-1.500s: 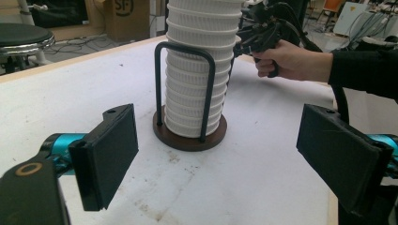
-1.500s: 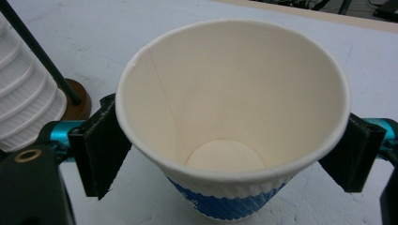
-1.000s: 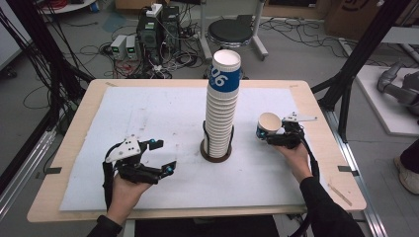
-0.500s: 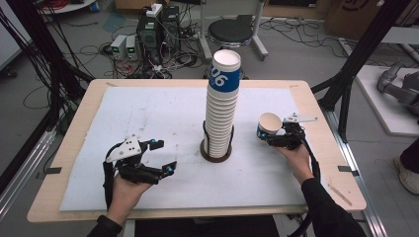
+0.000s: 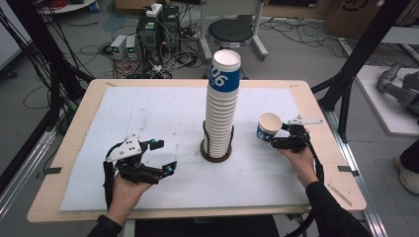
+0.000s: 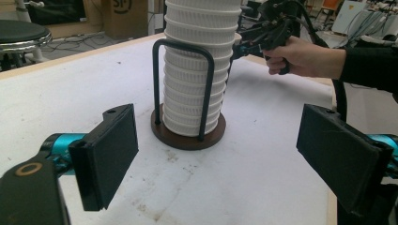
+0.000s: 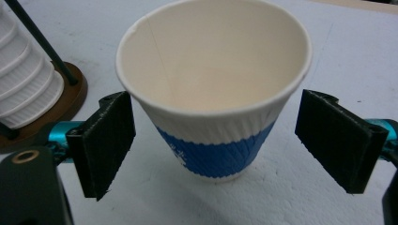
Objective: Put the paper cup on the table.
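Right gripper [image 5: 273,139] over on the right side of the table [image 5: 79,148], jaws spread wide with a single paper cup [image 5: 269,129] sitting between them; left pad touching or just about touching the cup wall in the right gripper view, right pad clearly apart from it, so not squeezing anything; cup upright, white inside with a blue band, standing on the white mat [image 5: 163,113] just right of the tall cup stack [image 5: 222,103]; stack parked in a brown-based wire holder [image 5: 215,150] mid-table, top cup showing blue print; left gripper [image 5: 165,158] down at the near left, also gaping open with nothing between the pads, aimed at the holder from well apart; black stool [image 5: 230,32] and a tangle of cables on the floor beyond the far edge.
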`<state>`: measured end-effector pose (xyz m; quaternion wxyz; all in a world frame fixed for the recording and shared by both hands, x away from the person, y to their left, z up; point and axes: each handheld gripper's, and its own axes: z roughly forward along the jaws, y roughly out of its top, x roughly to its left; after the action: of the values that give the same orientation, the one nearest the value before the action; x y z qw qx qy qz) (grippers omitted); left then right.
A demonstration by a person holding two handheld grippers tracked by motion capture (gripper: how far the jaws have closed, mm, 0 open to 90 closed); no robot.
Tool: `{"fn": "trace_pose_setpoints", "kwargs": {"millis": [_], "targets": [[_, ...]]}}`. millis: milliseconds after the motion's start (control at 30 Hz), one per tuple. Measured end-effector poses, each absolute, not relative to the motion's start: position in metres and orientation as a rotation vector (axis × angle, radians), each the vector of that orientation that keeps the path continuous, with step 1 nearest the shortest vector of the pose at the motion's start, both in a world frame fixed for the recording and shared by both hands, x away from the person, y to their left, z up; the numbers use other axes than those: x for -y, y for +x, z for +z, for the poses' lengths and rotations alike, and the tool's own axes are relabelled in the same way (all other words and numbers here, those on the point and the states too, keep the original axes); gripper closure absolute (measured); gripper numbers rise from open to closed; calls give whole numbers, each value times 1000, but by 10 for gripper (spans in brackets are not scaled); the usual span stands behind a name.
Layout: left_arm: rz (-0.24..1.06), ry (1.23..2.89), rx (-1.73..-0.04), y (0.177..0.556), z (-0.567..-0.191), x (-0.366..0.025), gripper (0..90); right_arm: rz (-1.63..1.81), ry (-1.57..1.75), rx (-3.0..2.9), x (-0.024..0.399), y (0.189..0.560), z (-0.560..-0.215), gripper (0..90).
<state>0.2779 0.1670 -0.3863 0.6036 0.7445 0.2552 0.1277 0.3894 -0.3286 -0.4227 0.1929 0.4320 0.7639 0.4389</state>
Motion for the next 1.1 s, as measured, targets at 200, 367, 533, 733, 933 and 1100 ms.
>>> {"fn": "trace_pose_setpoints", "kwargs": {"millis": [200,367,533,733,933,1100], "targets": [[294,1724,-595,280,-387,-166,129,1252,1215,-2124,339,375,-417,128],[292,1727,-597,281,-387,-165,129,1310,1186,-2123,343,359,-408,130],[296,1726,-612,286,-387,-165,129,1408,1105,-2124,343,346,-394,131],[325,1718,-618,286,-384,-169,129,1528,1015,-2136,341,335,-382,131],[367,1702,-614,285,-375,-175,129,1594,936,-2138,338,326,-370,131],[394,1690,-615,281,-372,-180,129,1625,889,-2128,335,323,-363,131]]}}
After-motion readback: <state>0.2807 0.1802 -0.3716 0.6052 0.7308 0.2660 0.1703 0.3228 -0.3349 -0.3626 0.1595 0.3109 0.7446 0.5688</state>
